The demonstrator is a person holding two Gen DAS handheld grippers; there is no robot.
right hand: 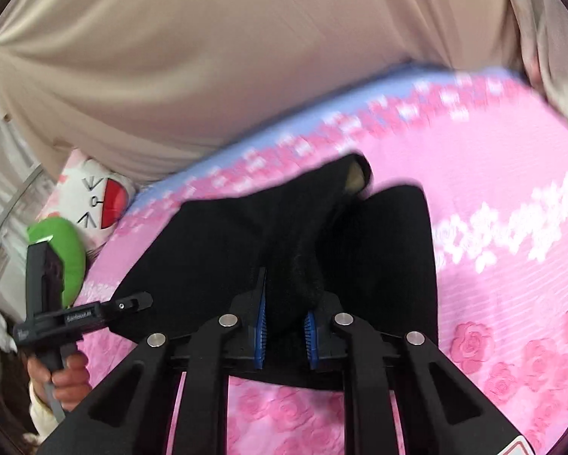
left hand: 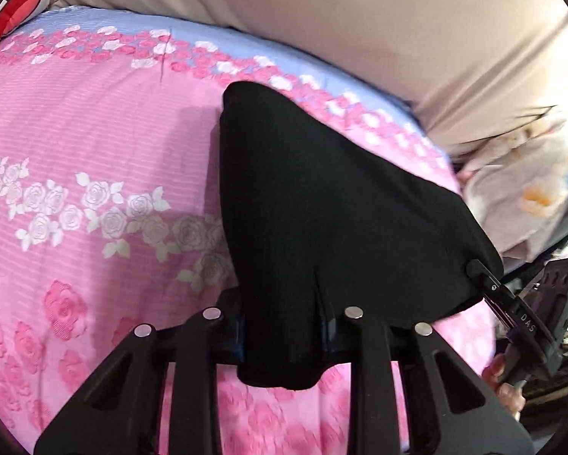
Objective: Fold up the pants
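Fold step in hand, looks like: pants [left hand: 321, 204] pinched at near edge by both grippers, rest spread on bed [left hand: 94, 132] beyond fingers.

Left gripper [left hand: 285, 335] nearly shut, cloth bunched between fingers. Right gripper [right hand: 285, 335] same deal, thick roll of fabric clamped between blue pads [right hand: 261, 326].

Next, probably: edge to be carried forward over far part, both grips kept level so no skew gets made.
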